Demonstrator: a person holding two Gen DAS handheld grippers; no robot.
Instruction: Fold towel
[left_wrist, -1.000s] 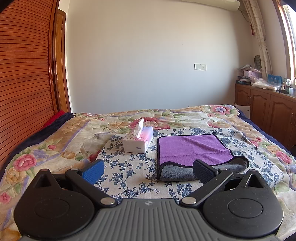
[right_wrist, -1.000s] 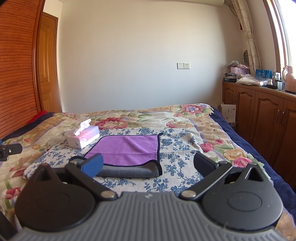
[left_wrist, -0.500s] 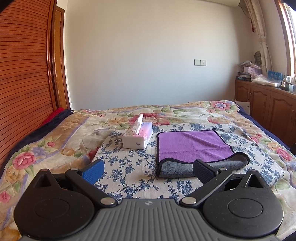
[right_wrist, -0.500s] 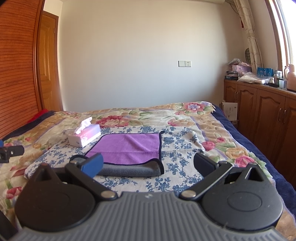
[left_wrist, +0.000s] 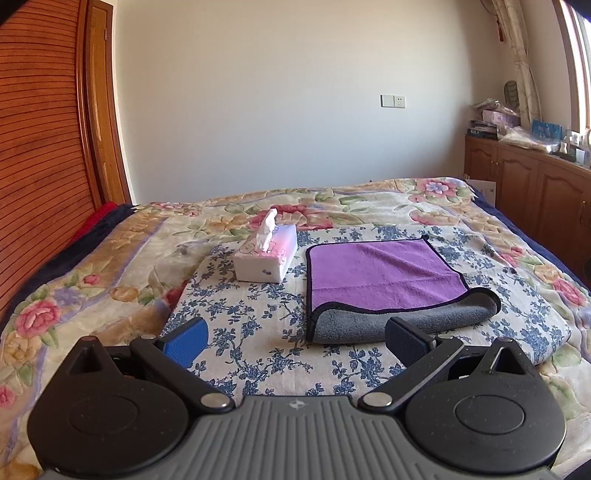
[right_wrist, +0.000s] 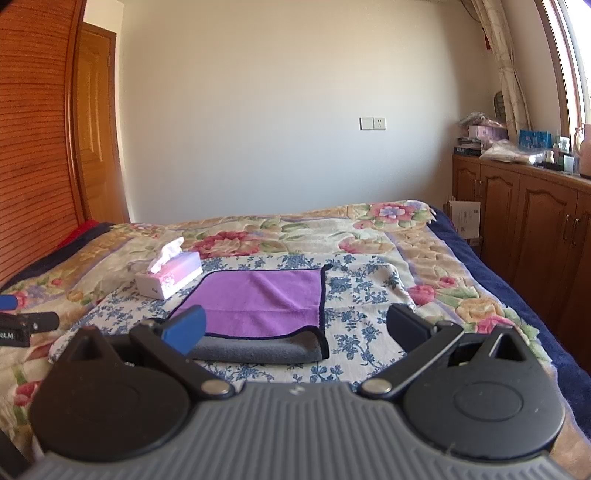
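A purple towel (left_wrist: 380, 275) with a black hem lies folded on a blue-flowered cloth on the bed; its grey underside shows along the rolled near fold. It also shows in the right wrist view (right_wrist: 258, 302). My left gripper (left_wrist: 295, 341) is open and empty, held above the cloth short of the towel's near left corner. My right gripper (right_wrist: 295, 326) is open and empty, held short of the towel's near fold. The left gripper's tip shows at the left edge of the right wrist view (right_wrist: 18, 321).
A white and pink tissue box (left_wrist: 266, 254) stands just left of the towel, also in the right wrist view (right_wrist: 168, 277). The flowered bedspread (left_wrist: 92, 280) covers the bed. A wooden wardrobe (left_wrist: 40, 147) stands left; wooden cabinets (right_wrist: 524, 221) with clutter stand right.
Both grippers have drawn back and risen slightly, so the towel and tissue box sit a little farther off. The jaws stay open and the towel has not moved.
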